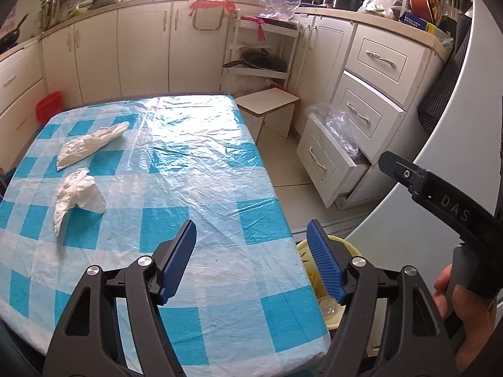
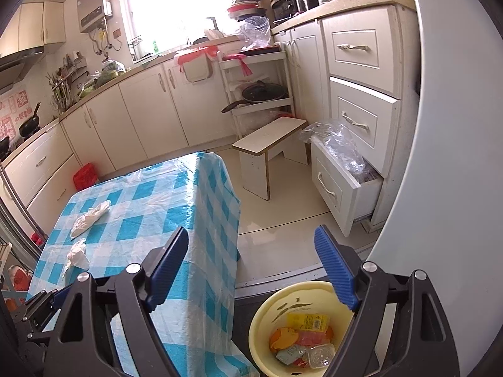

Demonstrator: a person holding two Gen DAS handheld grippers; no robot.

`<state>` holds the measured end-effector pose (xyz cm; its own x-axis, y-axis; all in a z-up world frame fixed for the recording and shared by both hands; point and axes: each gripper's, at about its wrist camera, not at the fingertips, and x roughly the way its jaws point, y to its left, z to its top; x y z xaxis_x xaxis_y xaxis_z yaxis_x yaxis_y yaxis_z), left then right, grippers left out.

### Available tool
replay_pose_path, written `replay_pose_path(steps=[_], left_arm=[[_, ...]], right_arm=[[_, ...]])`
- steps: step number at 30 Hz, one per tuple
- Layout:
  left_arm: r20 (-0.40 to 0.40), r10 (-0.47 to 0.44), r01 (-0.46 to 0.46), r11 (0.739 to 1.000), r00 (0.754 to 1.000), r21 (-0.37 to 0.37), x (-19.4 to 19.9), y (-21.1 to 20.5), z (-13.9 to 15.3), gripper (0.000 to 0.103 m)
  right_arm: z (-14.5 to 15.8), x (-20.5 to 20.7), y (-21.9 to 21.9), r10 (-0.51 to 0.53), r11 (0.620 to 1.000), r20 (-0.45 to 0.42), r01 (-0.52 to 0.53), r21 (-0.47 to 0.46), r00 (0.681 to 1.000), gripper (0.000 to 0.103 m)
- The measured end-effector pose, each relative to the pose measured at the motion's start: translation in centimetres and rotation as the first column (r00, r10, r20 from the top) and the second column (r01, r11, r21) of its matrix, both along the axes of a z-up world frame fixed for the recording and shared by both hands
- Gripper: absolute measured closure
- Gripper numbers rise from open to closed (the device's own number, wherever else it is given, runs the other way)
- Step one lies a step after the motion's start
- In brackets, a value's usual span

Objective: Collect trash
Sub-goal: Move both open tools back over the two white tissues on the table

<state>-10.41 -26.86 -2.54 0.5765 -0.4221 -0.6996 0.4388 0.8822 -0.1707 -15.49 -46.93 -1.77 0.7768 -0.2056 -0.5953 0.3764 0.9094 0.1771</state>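
Two crumpled white paper tissues remain on the checked blue tablecloth (image 1: 176, 169), under its clear plastic cover sheet or on it; glare makes that hard to settle. The near tissue (image 1: 77, 193) lies ahead and to the left of the left gripper (image 1: 251, 251), its long axis running roughly away from the camera with a twisted tail pointing back toward the near table edge. The far tissue (image 1: 91, 144) sits just beyond it, apart, elongated on a diagonal toward the table's far side. Left gripper hangs over the near right part of the table, jaws spread wide, nothing between the blue pads (image 1: 179, 260). Right gripper (image 2: 251, 260) hovers off the table's right side, above the yellow basin (image 2: 267, 311) on the floor by the table corner; jaws likewise spread and empty. The basin already holds trash: a yellow wrapper, orange scraps, a clear plastic lid or cup. From the right wrist view both tissues (image 2: 89, 216) lie well off to the left, across the table. Judgement: the left gripper is clearly the nearer one, and the near tissue is the natural next pick. The move needs a leftward, forward reach, with the jaws closing across the wad's short width, not along its length.
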Motion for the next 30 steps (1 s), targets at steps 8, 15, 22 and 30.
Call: replay_pose_path(steps=[8, 15, 22, 30], left_arm=[[0.001, 0.058, -0.058, 0.998, 0.998, -0.016, 1.1, 2.8, 0.2, 0.033], [0.001, 0.09, -0.09, 0.996, 0.996, -0.022, 1.7, 4.6, 0.1, 0.032], [0.007, 0.115, -0.115, 0.993, 0.993, -0.022, 2.3, 6.0, 0.2, 0.031], [0.008, 0.151, -0.151, 0.988, 0.988, -0.025, 3.1, 7.9, 0.2, 0.029]], right_arm=[[0.2, 1.1, 1.8, 0.038, 0.999, 0.003, -0.038, -0.021, 0.999, 0.023], [0.3, 1.9, 3.2, 0.071, 0.997, 0.0, -0.07, -0.044, 0.998, 0.02], [0.3, 2.8, 4.4, 0.093, 0.994, -0.007, -0.093, -0.059, 0.996, 0.02], [0.4, 3.5, 5.7, 0.115, 0.99, -0.016, -0.116, -0.081, 0.993, 0.017]])
